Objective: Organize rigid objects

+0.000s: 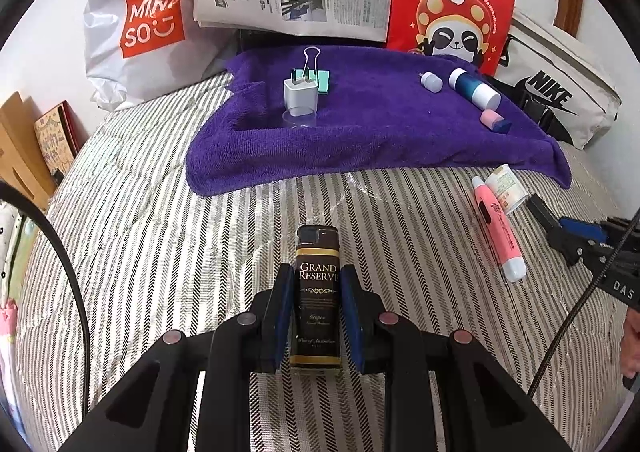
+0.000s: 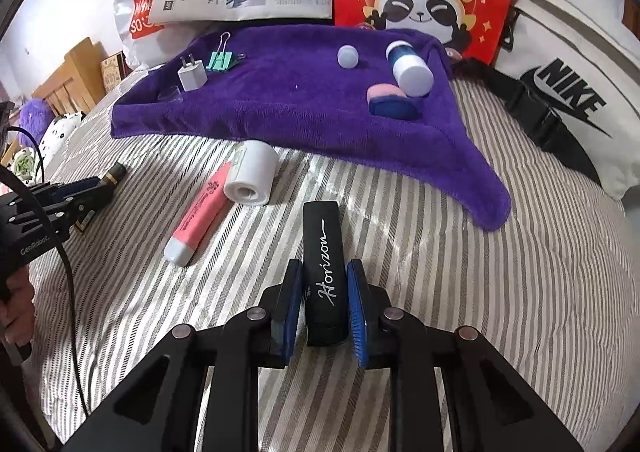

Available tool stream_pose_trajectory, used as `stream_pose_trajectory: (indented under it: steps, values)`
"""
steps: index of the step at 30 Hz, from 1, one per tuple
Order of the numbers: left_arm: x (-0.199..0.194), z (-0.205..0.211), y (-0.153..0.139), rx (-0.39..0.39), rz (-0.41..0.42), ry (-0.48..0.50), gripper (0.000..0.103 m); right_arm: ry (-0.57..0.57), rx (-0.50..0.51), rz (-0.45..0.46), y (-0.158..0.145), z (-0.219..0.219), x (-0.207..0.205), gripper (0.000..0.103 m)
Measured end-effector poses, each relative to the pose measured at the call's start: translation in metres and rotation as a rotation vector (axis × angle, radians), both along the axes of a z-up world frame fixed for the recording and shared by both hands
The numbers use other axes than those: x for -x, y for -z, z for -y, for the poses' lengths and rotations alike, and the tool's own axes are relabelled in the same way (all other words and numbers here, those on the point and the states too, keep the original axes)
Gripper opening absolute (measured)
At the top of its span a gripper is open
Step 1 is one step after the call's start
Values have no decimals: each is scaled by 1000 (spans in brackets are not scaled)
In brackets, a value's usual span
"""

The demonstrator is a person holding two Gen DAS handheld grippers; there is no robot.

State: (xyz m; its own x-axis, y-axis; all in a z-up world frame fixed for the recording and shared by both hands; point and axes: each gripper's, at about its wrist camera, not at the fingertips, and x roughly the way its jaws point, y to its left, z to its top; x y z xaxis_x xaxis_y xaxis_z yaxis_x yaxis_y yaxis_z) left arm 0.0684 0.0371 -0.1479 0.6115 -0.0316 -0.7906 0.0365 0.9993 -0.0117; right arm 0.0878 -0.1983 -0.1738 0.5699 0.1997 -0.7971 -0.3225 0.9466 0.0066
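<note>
Black-and-gold "Grand Reserve" lighter [image 1: 318, 292] clamped in left tongs [image 1: 318, 272]; black "Horizon" rectangular case [image 2: 325, 272] clamped in right tongs [image 2: 325, 272], above striped bed [image 2: 500, 292].

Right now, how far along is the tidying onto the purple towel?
Done: the white charger, green binder clip, blue bottle and pink eraser already lie on the purple towel. In hand: the left tool grips the Grand Reserve lighter; the right tool grips the black Horizon case. Left: the pink highlighter and white roll on the bedspread.

Plush purple towel [image 1: 380, 132], glossy lighter [image 1: 318, 292] (printed label), matt blk plastic case [image 2: 325, 272], woven striped bedcover [image 1: 160, 232]
</note>
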Motion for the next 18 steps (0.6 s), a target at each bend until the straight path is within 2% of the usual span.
stream_pose_trajectory:
  steps: [7, 15, 17, 18]
  values:
    - [2, 0, 1, 2, 24, -2, 23, -38, 3, 91, 4, -1, 2, 25]
    - [2, -2, 1, 21, 25, -4, 23, -35, 1, 92, 5, -1, 2, 25]
    - [2, -2, 1, 27, 26, 0, 25, -25, 11, 97, 5, -1, 2, 28]
    - [2, -1, 1, 25, 26, 2, 25, -6, 20, 99, 5, 0, 2, 37]
